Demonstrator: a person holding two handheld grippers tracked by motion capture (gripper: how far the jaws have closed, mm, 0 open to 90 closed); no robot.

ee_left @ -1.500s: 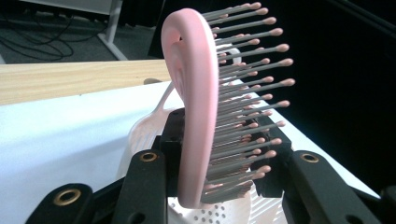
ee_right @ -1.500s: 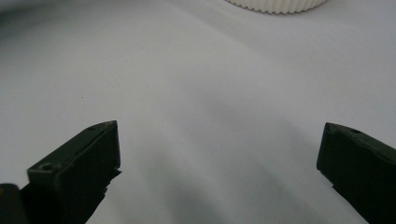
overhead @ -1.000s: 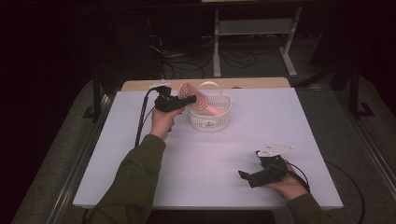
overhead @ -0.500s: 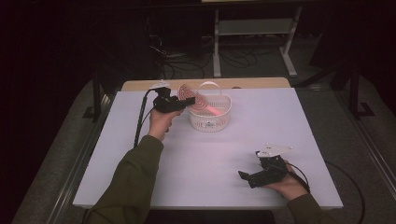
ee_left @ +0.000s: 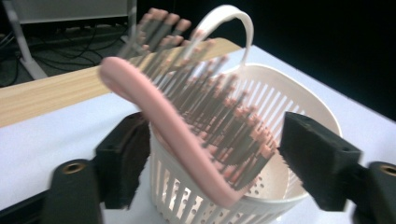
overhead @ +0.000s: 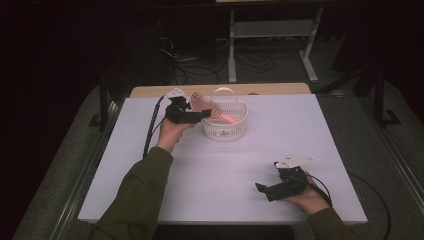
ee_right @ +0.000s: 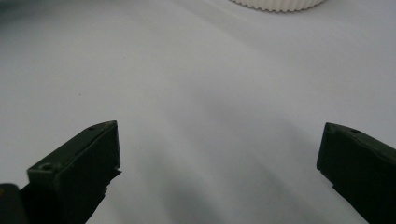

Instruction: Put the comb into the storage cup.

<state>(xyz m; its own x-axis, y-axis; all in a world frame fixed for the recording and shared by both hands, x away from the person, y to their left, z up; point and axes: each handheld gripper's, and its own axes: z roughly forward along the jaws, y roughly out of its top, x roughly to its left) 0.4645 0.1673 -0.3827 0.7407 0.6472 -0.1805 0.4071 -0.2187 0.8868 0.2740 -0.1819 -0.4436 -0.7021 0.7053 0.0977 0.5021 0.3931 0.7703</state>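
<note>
The left gripper [overhead: 202,114] is held at the left rim of the white basket [overhead: 225,131], its jaws pointing across the rim; in the left gripper view its jaws have just been opening and now stand well apart, with the pink hairbrush [ee_left: 187,126] between them but neither pad pressing on it; a clear gap shows between the right-hand pad and the bristles, and the left-hand pad sits just behind the brush's curved pink back, whether touching it I cannot tell; the hairbrush leans on the near rim of the basket, its pink back turned toward the camera and its dark, pink-tipped bristles facing into the basket; in the high view the brush head [overhead: 200,102] rises above the rim on the left while its pink handle slants down inside the basket; the basket has slotted walls and a thin white hoop handle [ee_left: 224,25] arching over it, and it stands on the far middle of the white table [overhead: 150,190]; a strip of bare wood [ee_left: 42,95] shows along the table's far edge; the right gripper [overhead: 260,189] rests low over the near right part of the table, well apart from the basket, its jaws spread wide with only the white tabletop [ee_right: 210,116] between them; the basket's base [ee_right: 275,3] shows at the top of the right gripper view.
</note>
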